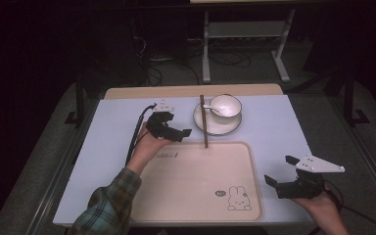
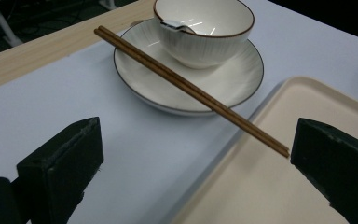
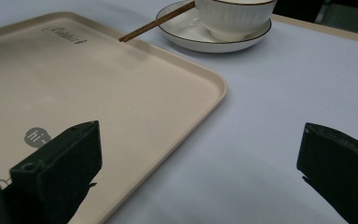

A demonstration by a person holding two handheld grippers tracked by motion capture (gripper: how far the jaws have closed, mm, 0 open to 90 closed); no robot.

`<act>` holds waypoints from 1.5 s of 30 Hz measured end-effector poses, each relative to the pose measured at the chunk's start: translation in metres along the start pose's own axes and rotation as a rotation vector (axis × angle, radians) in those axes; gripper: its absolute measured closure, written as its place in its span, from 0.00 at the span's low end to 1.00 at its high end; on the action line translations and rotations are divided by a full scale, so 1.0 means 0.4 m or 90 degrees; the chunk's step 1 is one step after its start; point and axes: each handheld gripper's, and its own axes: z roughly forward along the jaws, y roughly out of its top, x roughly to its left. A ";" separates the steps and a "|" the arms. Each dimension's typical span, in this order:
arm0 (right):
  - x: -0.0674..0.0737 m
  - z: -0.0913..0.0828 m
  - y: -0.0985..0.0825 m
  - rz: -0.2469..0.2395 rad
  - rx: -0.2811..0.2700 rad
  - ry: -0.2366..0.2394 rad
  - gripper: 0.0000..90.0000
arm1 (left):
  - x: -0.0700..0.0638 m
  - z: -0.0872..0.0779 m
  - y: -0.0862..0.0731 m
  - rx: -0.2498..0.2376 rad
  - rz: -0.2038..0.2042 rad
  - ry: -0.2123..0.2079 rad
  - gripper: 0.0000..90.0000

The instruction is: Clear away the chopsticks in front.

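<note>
On the far side of the table (image 1: 103,147) sits a white saucer (image 1: 227,128) with a white bowl (image 1: 226,106) on it, and there's a spoon (image 1: 214,108) resting inside the bowl. A pair of brown chopsticks (image 1: 203,120) lies across the saucer's left edge, near tips sticking out over the far rim of the beige tray (image 1: 176,196), the one with the bunny drawing. The left gripper (image 1: 176,128) hovers just left of those chopsticks, near the tray's far left corner. From the left gripper view its jaws are spread wide with nothing between them, and the chopsticks (image 2: 191,88) run diagonally from the saucer (image 2: 223,88) down toward the right-hand jaw, tip ending just beside it but I can't tell if it's actually touching. Bowl (image 2: 205,32) sits right behind. The right gripper (image 1: 280,172) is well apart from all that, over bare table just off the tray's right edge. Its jaws are wide open too, holding nothing, and the right gripper view looks across the tray (image 3: 121,93) corner toward the saucer (image 3: 214,39) and chopsticks (image 3: 154,24)
</note>
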 end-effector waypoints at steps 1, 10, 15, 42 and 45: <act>0.000 0.000 0.000 0.000 0.000 0.000 0.00 | 0.000 0.000 0.000 0.000 0.000 0.000 0.02; -0.002 0.001 -0.002 0.003 -0.001 0.006 0.00 | 0.004 0.117 0.051 0.028 -0.022 -0.001 0.15; -0.004 0.000 -0.003 0.006 -0.002 0.006 0.00 | 0.004 0.173 0.064 0.053 -0.041 0.005 0.18; -0.006 -0.002 -0.003 0.006 -0.008 0.012 0.00 | -0.002 0.283 0.077 0.141 -0.040 0.054 0.60; -0.007 -0.003 -0.004 0.007 -0.009 0.013 0.00 | 0.004 0.285 0.080 0.137 -0.041 0.057 0.64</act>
